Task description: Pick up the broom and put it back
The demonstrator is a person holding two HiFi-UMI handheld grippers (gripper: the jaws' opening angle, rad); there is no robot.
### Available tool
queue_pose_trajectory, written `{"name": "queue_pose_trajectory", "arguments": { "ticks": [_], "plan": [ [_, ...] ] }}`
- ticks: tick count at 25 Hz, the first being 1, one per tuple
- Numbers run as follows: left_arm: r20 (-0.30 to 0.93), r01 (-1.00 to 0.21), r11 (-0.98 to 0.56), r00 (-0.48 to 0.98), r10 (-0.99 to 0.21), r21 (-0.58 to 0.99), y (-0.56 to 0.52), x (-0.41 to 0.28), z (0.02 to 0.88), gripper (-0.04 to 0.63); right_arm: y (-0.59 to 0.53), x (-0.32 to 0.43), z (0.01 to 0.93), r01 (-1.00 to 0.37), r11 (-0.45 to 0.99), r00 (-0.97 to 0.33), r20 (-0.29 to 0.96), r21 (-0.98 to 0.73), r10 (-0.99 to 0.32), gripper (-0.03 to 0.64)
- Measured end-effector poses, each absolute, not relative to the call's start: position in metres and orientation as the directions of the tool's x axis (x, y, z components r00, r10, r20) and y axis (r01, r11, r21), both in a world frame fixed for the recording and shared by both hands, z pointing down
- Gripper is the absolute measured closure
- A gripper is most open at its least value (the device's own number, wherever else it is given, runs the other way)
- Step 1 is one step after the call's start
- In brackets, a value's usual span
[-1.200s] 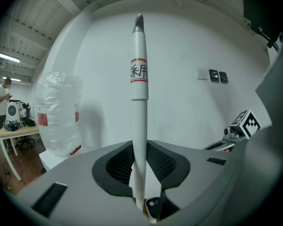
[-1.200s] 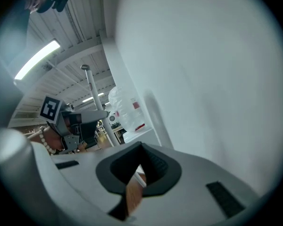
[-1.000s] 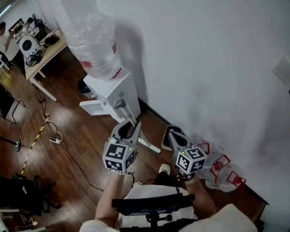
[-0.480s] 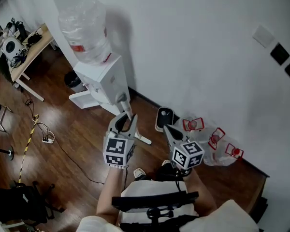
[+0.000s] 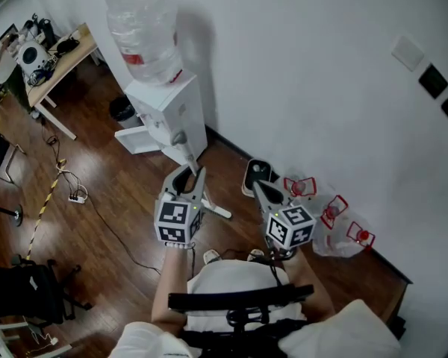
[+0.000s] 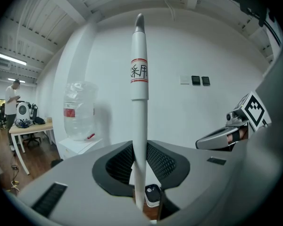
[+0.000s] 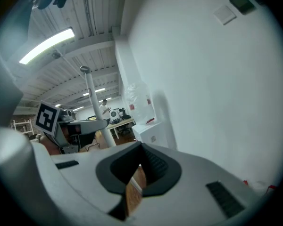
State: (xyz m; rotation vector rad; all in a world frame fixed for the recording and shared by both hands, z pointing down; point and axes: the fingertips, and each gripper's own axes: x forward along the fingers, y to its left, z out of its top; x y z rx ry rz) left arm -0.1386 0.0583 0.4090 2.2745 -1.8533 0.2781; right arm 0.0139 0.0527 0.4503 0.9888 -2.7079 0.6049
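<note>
— How far along are you with the broom?

— The pick-up is done, I'd say. My left tool [image 6: 140, 147] is pinching the broom's long white plastic handle [image 6: 139, 79], which stands upright between the pads, with a grey cap at its top. My right tool [image 7: 140, 149] has its jaws pressed together on nothing. It hangs just beside the left one, apart from the handle.

— And what's left?

— The putting back. I'm facing the plain white wall [image 5: 321, 80], with the white water dispenser [image 5: 172, 118] and its clear bottle [image 5: 142, 28] near on my left. I judge the broom belongs somewhere along that wall, but nothing marks the spot. I can't make out the broom's head in any view; the handle runs down toward the brown wooden floor [image 5: 112, 192].

— Anything readable?

— A white label between two red bands on the handle carries two dark Chinese characters, which I can't read with confidence. The bottle has a red label, too small to read.
</note>
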Motion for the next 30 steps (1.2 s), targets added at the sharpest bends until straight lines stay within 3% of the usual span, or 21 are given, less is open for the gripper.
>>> {"name": "queue_pose_trajectory", "arguments": {
  "ticks": [18,30],
  "plan": [
    [0.226,-0.966,-0.256,0.258,-0.939,0.037,0.048,-0.133,0.404,0.511,0.048,0.027,0.459,-0.708,0.617,-0.706,0.317,-0.343,-0.634,0.606],
    [0.273,-0.943,-0.325,0.332,-0.903,0.069,-0.018,-0.153,0.442,0.511,0.013,0.014,0.469,-0.769,0.571,-0.639,0.354,-0.287,-0.683,0.606]
  ]
}}
